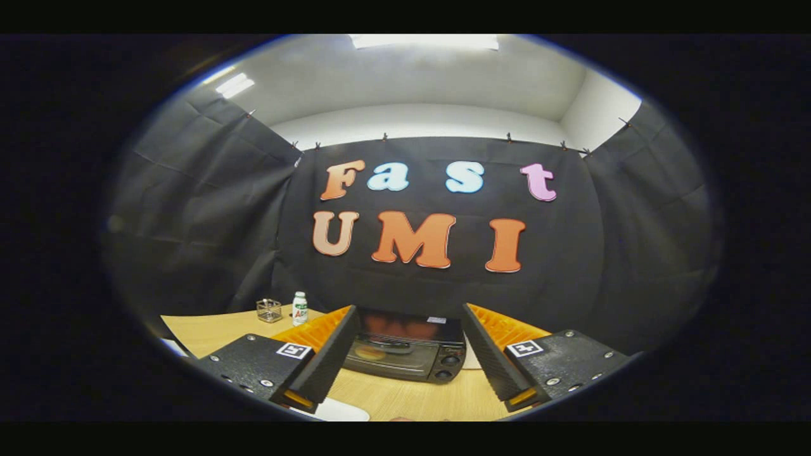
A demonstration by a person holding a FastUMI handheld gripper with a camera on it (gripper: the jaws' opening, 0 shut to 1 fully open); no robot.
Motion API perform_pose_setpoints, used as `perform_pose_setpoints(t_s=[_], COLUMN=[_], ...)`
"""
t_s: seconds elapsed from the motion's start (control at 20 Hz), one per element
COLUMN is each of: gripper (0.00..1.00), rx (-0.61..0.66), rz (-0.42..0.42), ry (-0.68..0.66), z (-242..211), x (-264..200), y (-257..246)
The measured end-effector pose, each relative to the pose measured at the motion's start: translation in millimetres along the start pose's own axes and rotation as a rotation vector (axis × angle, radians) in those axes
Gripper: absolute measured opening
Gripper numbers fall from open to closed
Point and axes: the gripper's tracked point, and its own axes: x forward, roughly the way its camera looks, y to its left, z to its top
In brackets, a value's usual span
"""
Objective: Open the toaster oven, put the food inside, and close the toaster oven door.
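Toaster oven [405, 348] ahead of gripper [405, 364], framed between its fingers, door shut, resting on wooden table [405, 399]. Fingers spread wide, gripping nothing.

Recording booth inside an office-type room: black cloth walls [209, 215] clipped around a wooden surface [405, 396]; ceiling light panels [424, 41] overhead.

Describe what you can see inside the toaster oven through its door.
Behind the shut glass door of the toaster oven, a rack and a round orange shape show dimly; the rest is too dark. The open claw frames it.
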Motion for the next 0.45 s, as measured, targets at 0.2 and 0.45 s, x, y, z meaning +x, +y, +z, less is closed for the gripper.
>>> perform_pose_setpoints(t_s=[0.2, 0.45], gripper=[0.97, 0.98], rx=[0.005, -0.004], rz=[0.008, 0.003], ry=[-0.027, -0.053], z=[14, 24], x=[-8, -12], y=[-2, -4])
